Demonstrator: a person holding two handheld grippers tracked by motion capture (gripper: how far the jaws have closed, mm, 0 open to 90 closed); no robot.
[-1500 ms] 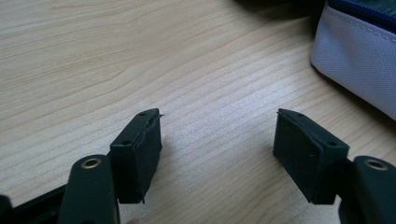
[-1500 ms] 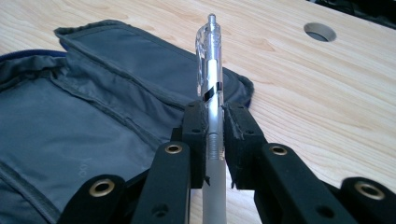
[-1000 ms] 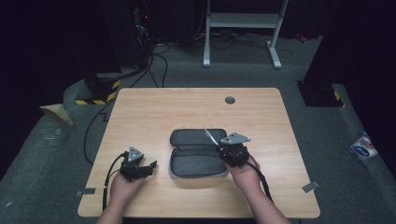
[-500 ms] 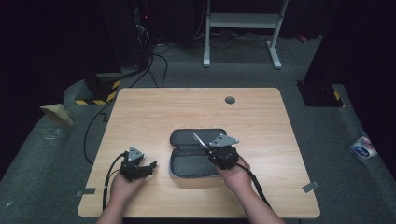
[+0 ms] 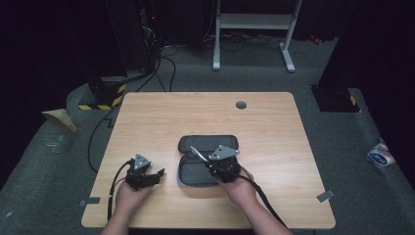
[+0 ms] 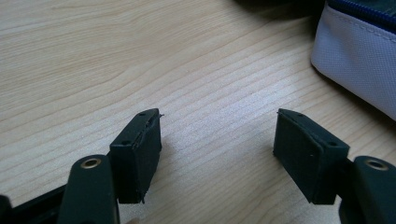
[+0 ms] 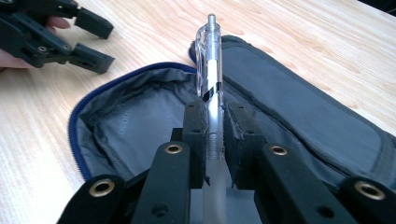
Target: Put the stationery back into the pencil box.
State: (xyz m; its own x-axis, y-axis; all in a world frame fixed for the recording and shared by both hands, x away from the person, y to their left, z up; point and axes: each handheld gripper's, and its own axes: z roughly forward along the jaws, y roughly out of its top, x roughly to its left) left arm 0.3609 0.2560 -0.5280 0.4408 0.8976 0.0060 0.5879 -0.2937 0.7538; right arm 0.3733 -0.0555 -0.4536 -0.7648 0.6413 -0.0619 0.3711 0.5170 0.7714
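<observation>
Pen [image 7: 208, 70]: clear plastic barrel with a white refill and a clip near its far end; clamped at its frosted grip between the right tongs [image 7: 215, 122], pointing up and away over the case.
Pencil case [image 5: 195, 170]: grey fabric with blue zip, unzipped and lying open flat, grey lining showing, near the middle of the wooden surface [image 5: 274, 122].

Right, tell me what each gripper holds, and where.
Right gripper: a pen, clamped on its lower barrel, above the open case. Left gripper: nothing, open.
</observation>
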